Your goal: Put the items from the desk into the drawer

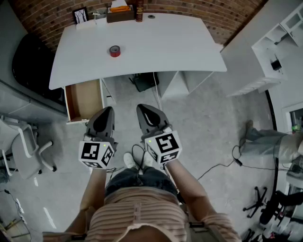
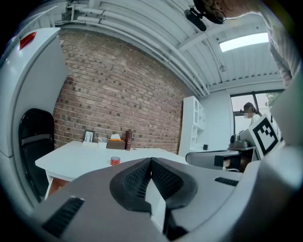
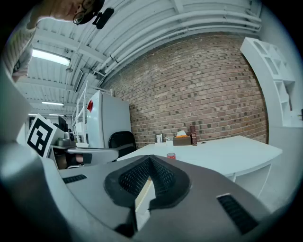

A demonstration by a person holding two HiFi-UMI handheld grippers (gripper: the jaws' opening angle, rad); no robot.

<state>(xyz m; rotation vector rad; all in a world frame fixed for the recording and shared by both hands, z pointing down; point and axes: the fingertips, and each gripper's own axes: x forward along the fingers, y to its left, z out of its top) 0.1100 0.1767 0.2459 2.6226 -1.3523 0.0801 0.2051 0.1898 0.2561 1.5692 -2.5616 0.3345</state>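
Between the left jaws: nothing. The left gripper [image 2: 151, 163] is clenched, black pads meeting at the tips, and points almost level toward the desk.
Between the right jaws: nothing. The right gripper [image 3: 149, 161] is likewise clenched on itself, tips together, with the same aim.
Gripper placement: held side by side and near each other in front of the person's body, over grey floor and well apart from the desk edge. Each carries its marker cube at the rear.
Target item: the red tape roll [image 1: 114, 51] lies flat on the desk top, left of centre, alone on bare surface. It is well apart from both grippers and shows in both gripper views just above the jaw tips.
Desk: a white desk [image 1: 180, 52] with a curved front edge, its back against a brick wall [image 1: 47, 19].
Drawer: the drawer [image 1: 84, 100] is pulled out beneath the desk's left end, wooden inside showing. In the head view it lies between the desk edge and the left gripper.
Back edge of desk: a brown box [image 1: 120, 14] with orange contents, a dark bottle [image 1: 139, 12] just to its right, a small picture frame [image 1: 80, 15] to its left and a small dark round thing [image 1: 151, 16], not identifiable.
Surroundings: a white office chair [image 1: 28, 151] at lower left, a black chair [image 1: 28, 66] beside the desk's left end and white shelving [image 1: 279, 42] at right. A second person's legs [image 1: 265, 142] are at the right edge.
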